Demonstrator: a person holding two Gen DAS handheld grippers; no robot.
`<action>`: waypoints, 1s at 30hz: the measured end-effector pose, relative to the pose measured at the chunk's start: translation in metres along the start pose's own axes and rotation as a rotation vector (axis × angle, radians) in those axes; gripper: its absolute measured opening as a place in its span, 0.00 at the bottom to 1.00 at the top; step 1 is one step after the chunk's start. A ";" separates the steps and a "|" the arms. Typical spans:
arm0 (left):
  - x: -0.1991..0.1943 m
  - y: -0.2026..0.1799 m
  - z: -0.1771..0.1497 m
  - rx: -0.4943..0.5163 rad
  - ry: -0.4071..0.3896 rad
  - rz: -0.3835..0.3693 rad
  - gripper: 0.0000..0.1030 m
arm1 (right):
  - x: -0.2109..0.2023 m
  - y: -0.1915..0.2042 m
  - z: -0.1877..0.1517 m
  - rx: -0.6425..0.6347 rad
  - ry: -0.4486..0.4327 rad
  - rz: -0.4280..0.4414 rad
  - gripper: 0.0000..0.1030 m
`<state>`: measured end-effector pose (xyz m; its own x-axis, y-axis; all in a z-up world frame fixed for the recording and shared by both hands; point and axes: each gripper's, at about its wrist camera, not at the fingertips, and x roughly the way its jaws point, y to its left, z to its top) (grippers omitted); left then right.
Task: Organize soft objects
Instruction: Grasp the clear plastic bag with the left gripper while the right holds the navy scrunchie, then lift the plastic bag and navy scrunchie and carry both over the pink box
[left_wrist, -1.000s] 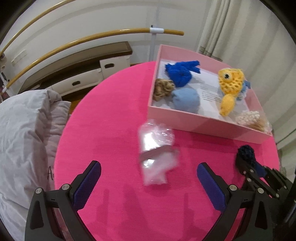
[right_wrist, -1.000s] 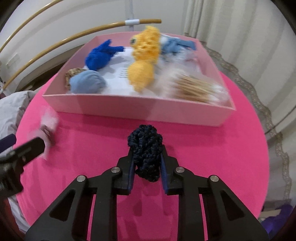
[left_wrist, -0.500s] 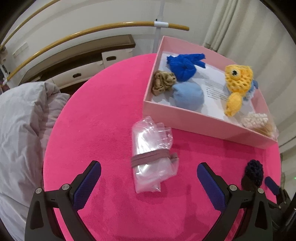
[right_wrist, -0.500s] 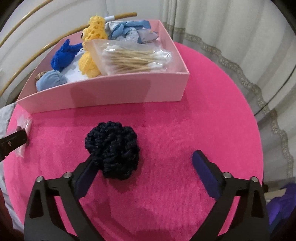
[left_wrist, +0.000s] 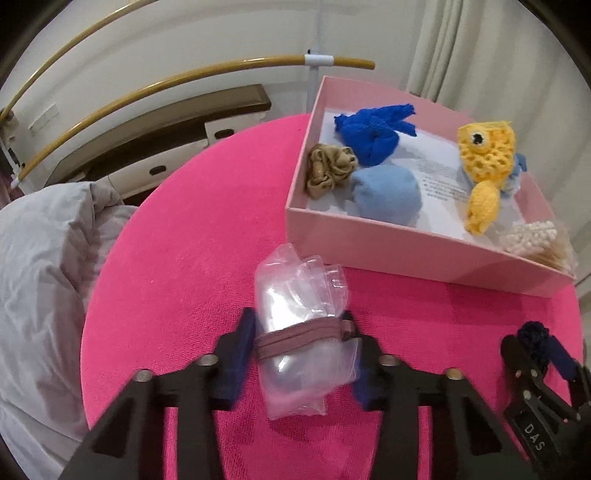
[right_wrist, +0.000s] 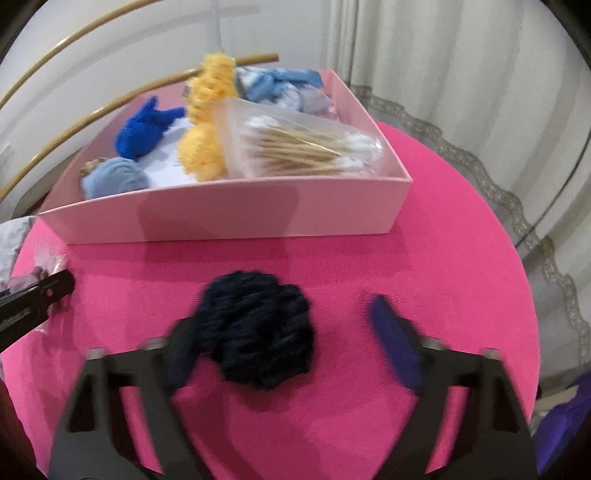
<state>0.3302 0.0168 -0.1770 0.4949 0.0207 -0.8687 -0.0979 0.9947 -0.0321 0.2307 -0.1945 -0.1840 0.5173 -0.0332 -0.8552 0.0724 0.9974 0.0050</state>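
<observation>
My left gripper (left_wrist: 301, 352) is shut on a clear plastic bag bundle (left_wrist: 299, 302) tied with a mauve band, on the pink round table (left_wrist: 177, 236). My right gripper (right_wrist: 291, 343) is open around a dark navy crocheted ball (right_wrist: 258, 325) that lies on the table against the left finger; the view is blurred. The ball also shows in the left wrist view (left_wrist: 532, 338). The pink box (right_wrist: 229, 212) behind holds a blue knit toy (left_wrist: 373, 133), a light blue ball (left_wrist: 388, 192), a tan scrunchie (left_wrist: 330, 168), a yellow crocheted fish (left_wrist: 484, 158) and a bag of cotton swabs (right_wrist: 303, 144).
A grey duvet (left_wrist: 40, 258) lies off the table's left edge. Curved wooden rails (left_wrist: 155, 85) and a low cabinet (left_wrist: 155, 122) stand behind. Curtains (right_wrist: 480, 74) hang at the right. Blue-grey cloth (right_wrist: 284, 85) sits in the box's far corner.
My left gripper closed on the plastic bag bundle. My right gripper let go of the navy ball, opened, and is now narrowing around it.
</observation>
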 end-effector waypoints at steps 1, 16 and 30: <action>0.000 -0.001 -0.001 0.005 -0.002 0.003 0.38 | -0.002 0.004 -0.001 -0.010 -0.004 0.007 0.48; -0.014 -0.009 -0.007 0.050 0.023 -0.031 0.37 | -0.007 -0.005 0.000 0.038 0.007 0.055 0.18; -0.047 -0.032 -0.024 0.110 0.011 -0.082 0.37 | -0.030 -0.013 -0.009 0.065 0.003 0.065 0.18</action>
<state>0.2900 -0.0188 -0.1472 0.4880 -0.0613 -0.8707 0.0375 0.9981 -0.0492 0.2066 -0.2056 -0.1632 0.5198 0.0321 -0.8537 0.0936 0.9911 0.0943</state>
